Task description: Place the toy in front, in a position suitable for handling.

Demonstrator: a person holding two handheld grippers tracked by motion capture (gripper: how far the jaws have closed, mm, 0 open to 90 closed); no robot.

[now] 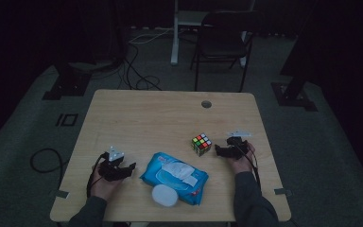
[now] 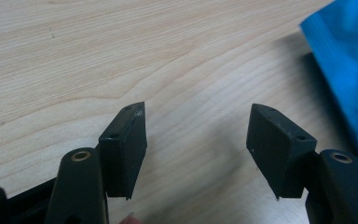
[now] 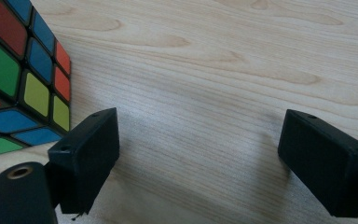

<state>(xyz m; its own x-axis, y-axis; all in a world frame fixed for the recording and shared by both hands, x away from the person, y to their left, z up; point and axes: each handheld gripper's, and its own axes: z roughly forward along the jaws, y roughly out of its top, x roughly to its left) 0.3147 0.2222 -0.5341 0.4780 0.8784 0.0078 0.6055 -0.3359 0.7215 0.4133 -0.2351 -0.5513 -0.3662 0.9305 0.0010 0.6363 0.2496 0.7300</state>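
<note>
A scrambled colour cube (image 1: pixel 201 144) stands on the wooden table (image 1: pixel 170 118), right of centre. A blue pack of wet wipes (image 1: pixel 175 177) lies near the front edge, with a white round lid-like object (image 1: pixel 164 195) at its front. My left gripper (image 1: pixel 131 167) rests on the table just left of the pack, open over bare wood (image 2: pixel 198 135); the pack's blue edge (image 2: pixel 349 70) lies to its right. My right gripper (image 1: pixel 218 151) sits just right of the cube, open (image 3: pixel 198 140), with the cube (image 3: pixel 23 79) beside its left jaw, apart from it.
A cable hole (image 1: pixel 206 104) sits in the table's far right part. Beyond the table stand a dark chair (image 1: pixel 222 42) and a white post (image 1: pixel 175 33), with cables (image 1: pixel 137 71) on the floor. The far half of the tabletop is bare wood.
</note>
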